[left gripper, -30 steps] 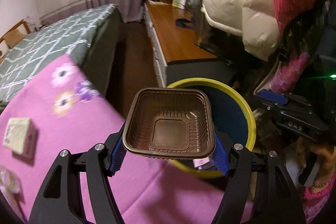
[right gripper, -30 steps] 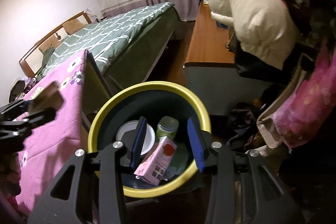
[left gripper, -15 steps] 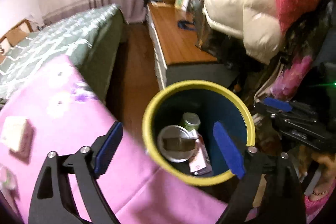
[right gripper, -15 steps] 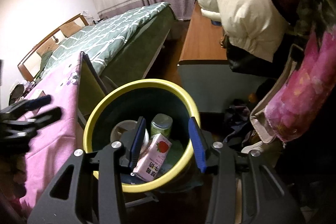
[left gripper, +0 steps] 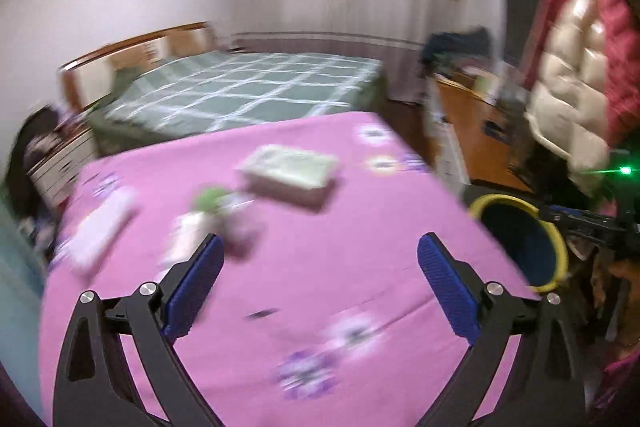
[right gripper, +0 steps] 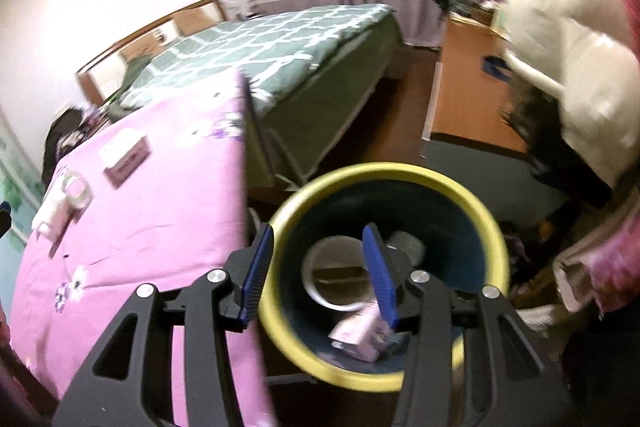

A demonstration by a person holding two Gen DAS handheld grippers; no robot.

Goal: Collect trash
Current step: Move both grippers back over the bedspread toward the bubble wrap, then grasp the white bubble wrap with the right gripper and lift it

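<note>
The yellow-rimmed dark blue bin (right gripper: 460, 187) stands on the floor beside the pink-clothed table (left gripper: 340, 287). Inside it lie a white round lid with the brown tray (right gripper: 340, 275), a pink carton (right gripper: 360, 339) and a green-topped can (right gripper: 408, 247). My right gripper (right gripper: 318, 229) hovers over the bin's left rim, its jaws opening with nothing between them. Over the table, my left gripper (left gripper: 320, 239) has its jaws opening wide and empty. Ahead of it, blurred, lie a flat pale box (left gripper: 292, 171), a crumpled green-and-white piece (left gripper: 212, 203) and a white packet (left gripper: 104, 227).
A green checked bed (left gripper: 248, 91) lies behind the table. A wooden cabinet (right gripper: 468, 99) runs along the right, with puffy coats (right gripper: 580, 75) hanging over it. The bin (left gripper: 556, 239) sits off the table's right edge. Clutter lies on the floor right of the bin.
My left gripper let go of the brown tray, which now lies in the bin, then opened wide and swung left over the table. My right gripper shifted left and opened slightly.
</note>
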